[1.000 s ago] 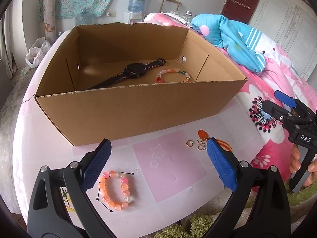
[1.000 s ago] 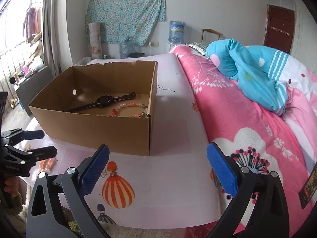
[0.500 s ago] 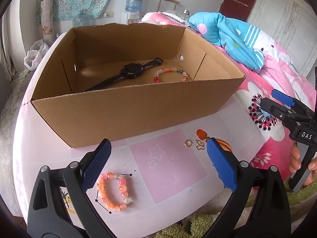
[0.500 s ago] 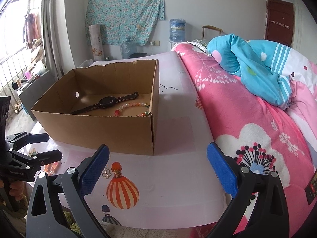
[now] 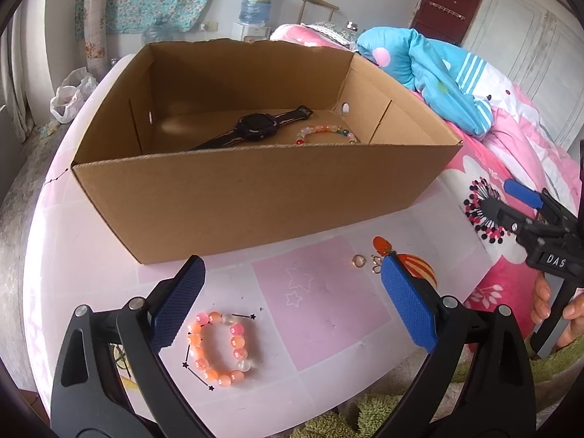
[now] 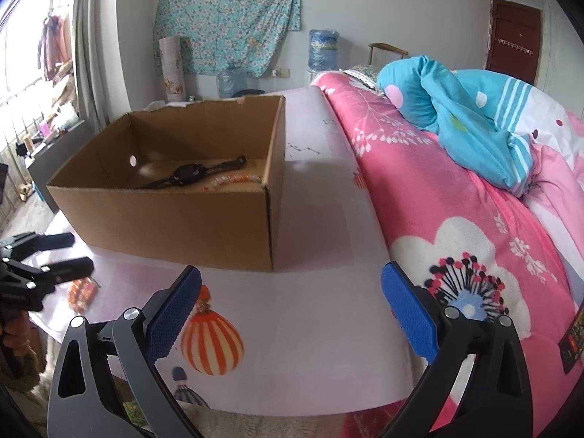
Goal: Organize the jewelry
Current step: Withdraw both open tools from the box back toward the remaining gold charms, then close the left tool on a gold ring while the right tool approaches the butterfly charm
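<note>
Orange bracelet (image 5: 219,348): closed loop of orange, pink and clear round beads, lying flat on the desk in front of the box.
Ring (image 5: 358,261): small gold band, flat on the desk, near the box's front wall.
Clasp pieces (image 5: 376,264): small gold loops just beside the ring.
Cardboard box (image 5: 255,200): open-topped, upright.
Watch (image 5: 253,127): black, strap stretched out, on the box floor.
Pastel bracelet (image 5: 325,133): multicoloured beads, beside the watch inside the box.

Left wrist view faces cardboard box (image 5: 255,197) closely, right view obliquely, both sharing it
</note>
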Tool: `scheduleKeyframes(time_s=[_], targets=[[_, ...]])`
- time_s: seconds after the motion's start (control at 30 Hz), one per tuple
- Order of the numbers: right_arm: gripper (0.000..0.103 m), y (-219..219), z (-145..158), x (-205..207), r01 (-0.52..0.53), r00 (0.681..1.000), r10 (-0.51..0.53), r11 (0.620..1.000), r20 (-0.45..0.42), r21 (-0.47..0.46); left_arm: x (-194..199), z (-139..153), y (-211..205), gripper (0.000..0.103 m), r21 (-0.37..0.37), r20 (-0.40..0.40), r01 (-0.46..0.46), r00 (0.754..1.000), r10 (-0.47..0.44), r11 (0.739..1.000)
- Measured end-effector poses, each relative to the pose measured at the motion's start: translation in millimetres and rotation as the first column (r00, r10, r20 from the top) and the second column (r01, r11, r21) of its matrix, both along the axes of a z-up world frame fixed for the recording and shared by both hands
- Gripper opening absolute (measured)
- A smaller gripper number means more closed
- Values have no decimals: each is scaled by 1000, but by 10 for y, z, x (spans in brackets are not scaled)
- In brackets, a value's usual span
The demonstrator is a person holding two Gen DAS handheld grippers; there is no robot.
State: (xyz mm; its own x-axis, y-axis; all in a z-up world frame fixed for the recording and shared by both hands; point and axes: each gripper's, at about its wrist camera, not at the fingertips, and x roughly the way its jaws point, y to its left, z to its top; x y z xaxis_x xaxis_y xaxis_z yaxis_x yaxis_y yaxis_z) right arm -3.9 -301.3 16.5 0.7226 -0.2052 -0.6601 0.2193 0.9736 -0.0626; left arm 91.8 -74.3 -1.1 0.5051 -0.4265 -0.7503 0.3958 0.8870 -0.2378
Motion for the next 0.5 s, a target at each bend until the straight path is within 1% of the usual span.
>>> scheduleKeyframes(time_s=[0.17,0.23,0.3,0.33,0.43,0.5], targets=[[96,-55,-184,-29,-20,998,25,996,-55,86,-97,-22,-29,93,37,40,10,999,-11,999],[96,-52,-234,2,-29,997,38,993,-73,118,-127,-40,-69,93,46,50,25,998,-27,999],[96,-26,-262,33,-38,996,49,991,-81,129,-145,-63,-136,93,55,58,49,997,-52,997],[96,-11,-278,47,-43,995,54,990,-83,135,-149,-72,-164,92,60,60,57,996,-61,997],[96,47,-329,94,-84,992,100,980,-82,181,-158,-101,-272,80,88,80,90,992,-97,992],[90,101,-362,104,-105,989,125,972,-84,209,-146,-130,-345,74,117,87,109,989,-120,987]])
